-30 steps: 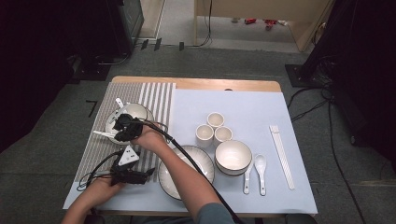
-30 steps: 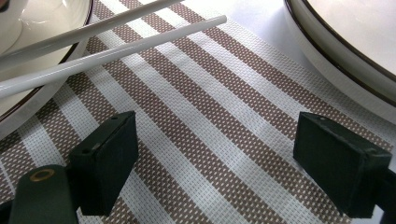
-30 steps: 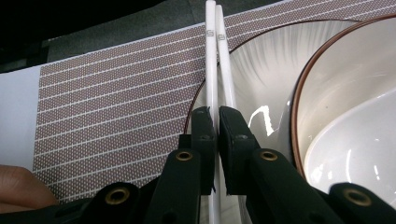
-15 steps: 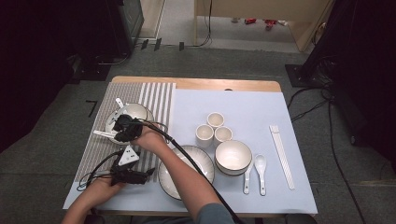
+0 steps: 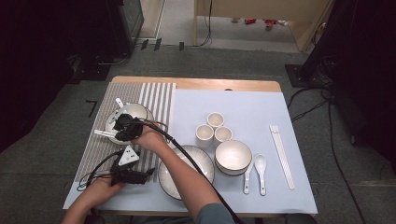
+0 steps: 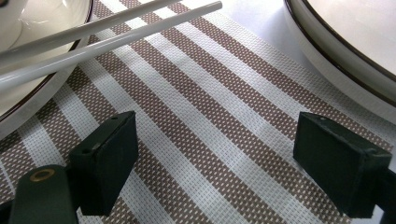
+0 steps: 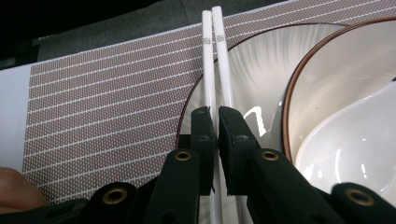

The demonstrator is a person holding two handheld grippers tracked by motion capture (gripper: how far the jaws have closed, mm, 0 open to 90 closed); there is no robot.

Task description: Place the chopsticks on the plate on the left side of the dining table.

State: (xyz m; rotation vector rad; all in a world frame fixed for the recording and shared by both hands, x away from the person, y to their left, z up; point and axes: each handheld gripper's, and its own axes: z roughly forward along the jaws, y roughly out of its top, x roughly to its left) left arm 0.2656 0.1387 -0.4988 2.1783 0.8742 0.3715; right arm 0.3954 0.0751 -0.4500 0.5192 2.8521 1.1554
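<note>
A pair of white chopsticks (image 7: 212, 56) lies across the rim of a brown-rimmed plate (image 7: 261, 60) on the striped placemat (image 7: 102, 93). My right gripper (image 7: 217, 121) is shut on them, and their ends stick out to the left (image 5: 102, 133). On that plate sits a bowl (image 7: 336, 93) with a white spoon in it. Seen from above, my right gripper (image 5: 118, 132) is at the plate's near left edge. My left gripper (image 6: 219, 163) stands open just over the striped placemat (image 6: 210, 116), nothing between its jaws, nearer the table's front (image 5: 142, 175).
On the blue mat (image 5: 243, 107) are a large plate (image 5: 201, 161), a bowl (image 5: 232, 156), three small cups (image 5: 215, 120), two white spoons (image 5: 260, 163) and a second pair of chopsticks (image 5: 281, 156) at the right. The right forearm crosses the large plate.
</note>
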